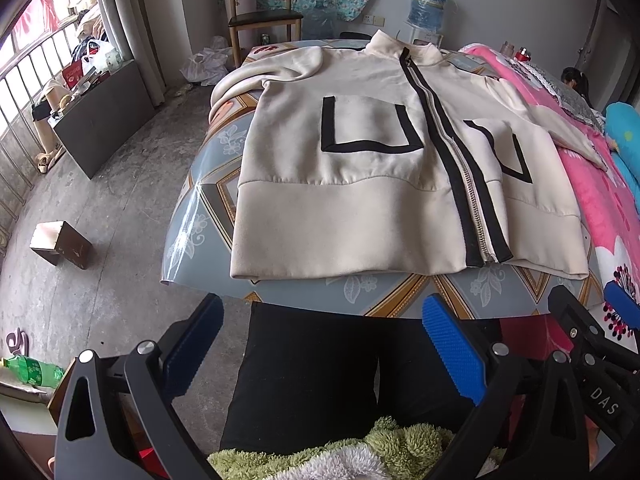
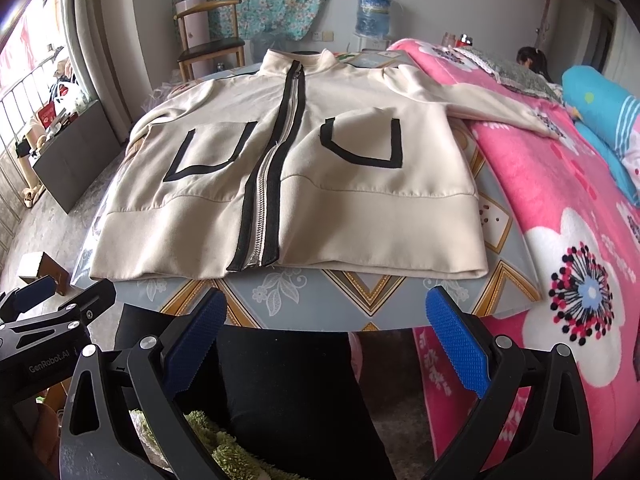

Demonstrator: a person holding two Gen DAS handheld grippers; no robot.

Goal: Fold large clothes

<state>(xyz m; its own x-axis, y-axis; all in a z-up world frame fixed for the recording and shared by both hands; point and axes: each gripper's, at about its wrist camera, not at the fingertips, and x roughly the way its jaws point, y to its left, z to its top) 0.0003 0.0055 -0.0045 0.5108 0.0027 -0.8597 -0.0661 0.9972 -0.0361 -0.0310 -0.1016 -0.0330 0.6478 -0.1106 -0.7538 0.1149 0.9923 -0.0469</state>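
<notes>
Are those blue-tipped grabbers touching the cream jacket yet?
Apart. In the right wrist view the right gripper sits open short of the table edge, with bare tabletop before the jacket hem. The left wrist view shows the same for the left gripper.

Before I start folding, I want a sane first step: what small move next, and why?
Probably bring the right claw forward to the right sleeve: the jacket lies flat and zipped, that sleeve trails onto the pink blanket, and both claws hang open short of the hem.

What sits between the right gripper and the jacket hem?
Only a bare strip of the patterned table, seen in the right wrist view. The right gripper, open, hangs short of the table edge, and the jacket hem lies flat beyond the strip.
</notes>
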